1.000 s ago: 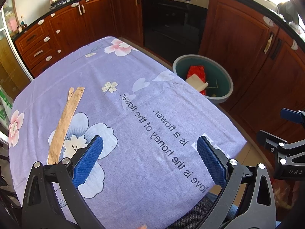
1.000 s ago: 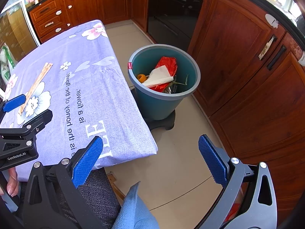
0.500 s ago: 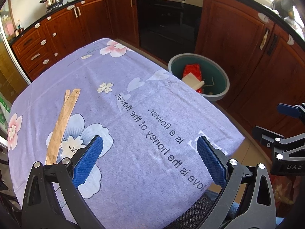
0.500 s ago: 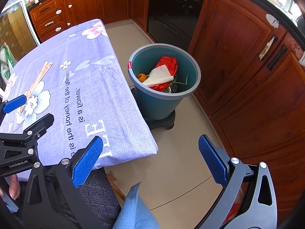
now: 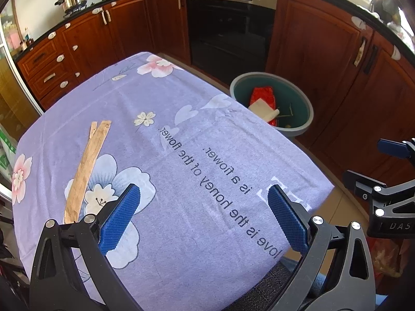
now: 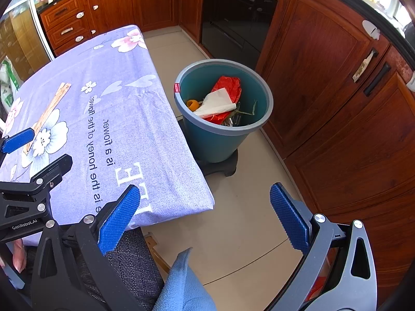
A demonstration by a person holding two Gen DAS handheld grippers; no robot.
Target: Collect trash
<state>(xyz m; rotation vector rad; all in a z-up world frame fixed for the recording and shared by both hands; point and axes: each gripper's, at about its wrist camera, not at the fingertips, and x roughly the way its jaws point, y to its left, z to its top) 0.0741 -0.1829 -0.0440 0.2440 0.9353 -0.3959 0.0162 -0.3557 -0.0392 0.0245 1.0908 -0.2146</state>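
Left claw spread wide and empty above the worktop; the wrapper lies flat just ahead-left of it. Thin, light, floppy paper, I'd say: pinch near its middle. Right claw also spread, bin ahead.

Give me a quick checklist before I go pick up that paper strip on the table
1. Left tool open and empty: ok.
2. Right tool open and empty: ok.
3. Strip lying flat on the cloth, nothing on it: ok.
4. Left tool over the strip: not ok, the strip lies left of its fingers.
5. Bin beside the table, mouth open, room left: ok.
6. Strip stuck to the cloth: cannot tell.
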